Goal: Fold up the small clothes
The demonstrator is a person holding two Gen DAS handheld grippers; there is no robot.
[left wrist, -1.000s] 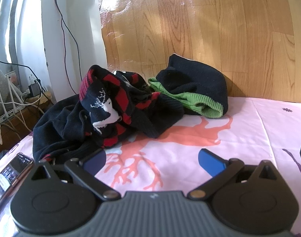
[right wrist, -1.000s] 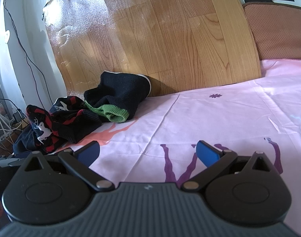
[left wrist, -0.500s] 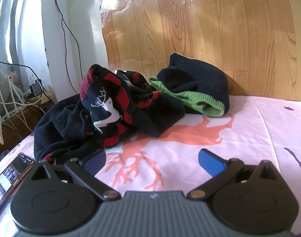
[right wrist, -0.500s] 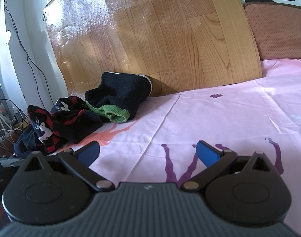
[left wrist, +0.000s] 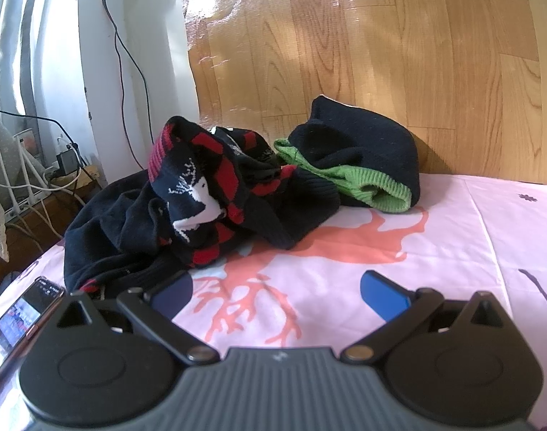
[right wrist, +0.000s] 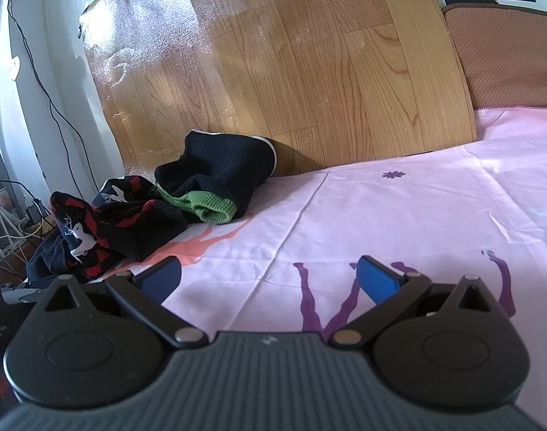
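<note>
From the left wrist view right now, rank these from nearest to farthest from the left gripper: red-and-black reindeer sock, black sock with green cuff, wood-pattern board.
1. Red-and-black reindeer sock: ahead and left of the open left gripper, atop the dark pile.
2. Black sock with green cuff: behind it, to the right.
3. Wood-pattern board: upright at the back.

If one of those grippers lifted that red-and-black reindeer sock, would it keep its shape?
Probably not. The reindeer sock lies crumpled and draped over other dark clothes, so it would likely hang limp. Its knit looks thin, so probably light. It seems tangled with the pile, so neighbours might drag along.
</note>
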